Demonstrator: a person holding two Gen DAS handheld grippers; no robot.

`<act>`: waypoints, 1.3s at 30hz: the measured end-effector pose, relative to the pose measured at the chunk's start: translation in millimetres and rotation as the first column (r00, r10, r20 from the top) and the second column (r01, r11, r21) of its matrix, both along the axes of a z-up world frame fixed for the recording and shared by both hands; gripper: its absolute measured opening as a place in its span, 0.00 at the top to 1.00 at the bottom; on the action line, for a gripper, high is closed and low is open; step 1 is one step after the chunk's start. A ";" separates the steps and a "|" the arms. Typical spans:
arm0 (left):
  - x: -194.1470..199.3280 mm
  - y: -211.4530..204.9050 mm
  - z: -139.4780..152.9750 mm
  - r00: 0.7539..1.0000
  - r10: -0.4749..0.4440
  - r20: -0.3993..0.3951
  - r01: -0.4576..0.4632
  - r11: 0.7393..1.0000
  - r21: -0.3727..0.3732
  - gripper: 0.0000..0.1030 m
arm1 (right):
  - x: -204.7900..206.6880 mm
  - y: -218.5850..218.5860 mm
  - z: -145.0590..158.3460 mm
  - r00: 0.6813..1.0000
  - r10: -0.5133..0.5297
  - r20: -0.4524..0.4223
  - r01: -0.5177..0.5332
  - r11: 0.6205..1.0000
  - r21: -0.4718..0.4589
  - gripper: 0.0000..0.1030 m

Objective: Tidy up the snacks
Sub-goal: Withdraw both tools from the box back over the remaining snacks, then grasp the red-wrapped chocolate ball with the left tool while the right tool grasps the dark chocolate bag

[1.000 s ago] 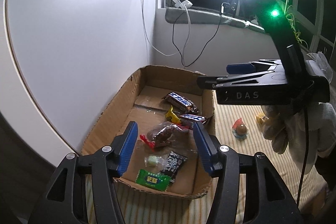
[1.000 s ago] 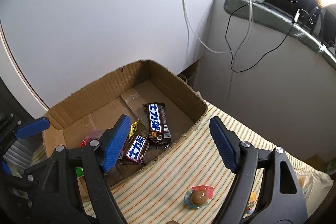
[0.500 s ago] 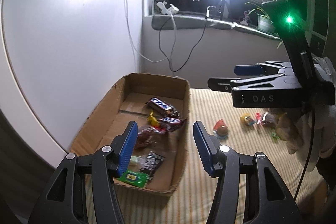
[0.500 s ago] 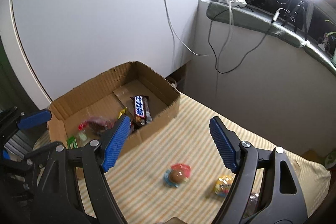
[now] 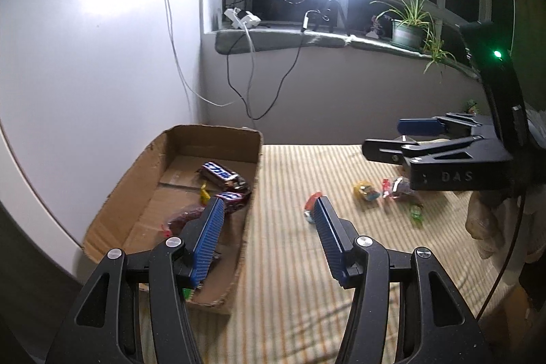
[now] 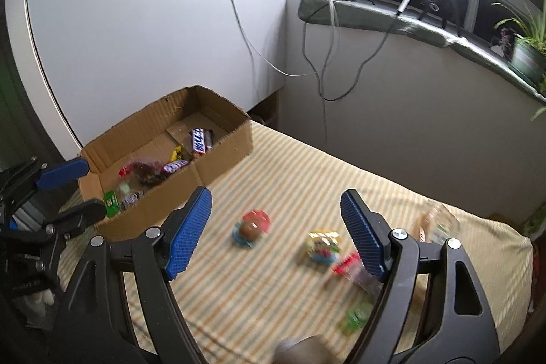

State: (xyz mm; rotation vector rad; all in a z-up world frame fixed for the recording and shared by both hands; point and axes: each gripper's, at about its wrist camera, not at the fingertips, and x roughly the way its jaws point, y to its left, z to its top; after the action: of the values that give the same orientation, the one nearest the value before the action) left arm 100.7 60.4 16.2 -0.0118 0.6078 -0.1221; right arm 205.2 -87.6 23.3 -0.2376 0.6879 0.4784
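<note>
On the left, a cardboard box (image 6: 218, 156) sits on the striped worktop (image 6: 307, 173) by the white wall. Inside it lie chocolate bars (image 6: 201, 140), a dark red bag (image 6: 146, 171) and a green pack (image 6: 111, 203). The left tongs (image 5: 268, 239) are spread wide with nothing in them, over the box's right edge. To the right of the box, loose snacks lie on the worktop: a round red one (image 6: 252, 227), then a yellow one (image 6: 322, 246), then a red candy (image 6: 348, 263). The right tongs (image 6: 274, 237) are spread too, hanging above these snacks and holding nothing.
</note>
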 end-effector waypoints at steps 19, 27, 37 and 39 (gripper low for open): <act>20.1 -51.0 -37.5 0.989 -0.111 -0.096 0.103 0.991 -0.086 0.48 | -44.6 -114.6 -36.1 0.991 -0.109 -0.073 0.111 0.993 0.026 0.36; 45.9 -67.1 -59.0 0.979 -0.126 -0.162 0.115 0.990 -0.079 0.57 | -34.0 -120.5 -82.2 0.972 -0.130 -0.197 0.133 0.991 0.002 0.48; 81.1 -77.8 -76.3 0.973 -0.110 -0.204 0.105 0.994 -0.035 0.57 | -1.6 -127.2 -104.8 0.940 -0.194 -0.279 0.203 0.979 0.001 0.50; 86.3 -78.4 -79.5 0.971 -0.109 -0.212 0.104 0.994 -0.032 0.57 | 0.4 -124.6 -105.7 0.942 -0.191 -0.277 0.199 0.980 -0.001 0.50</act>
State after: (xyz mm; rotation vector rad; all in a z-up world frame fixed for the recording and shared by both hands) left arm 186.9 -18.0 -63.3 -0.0121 0.8220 -0.2333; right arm 205.6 -212.3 -82.3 -0.0754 0.9676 0.3324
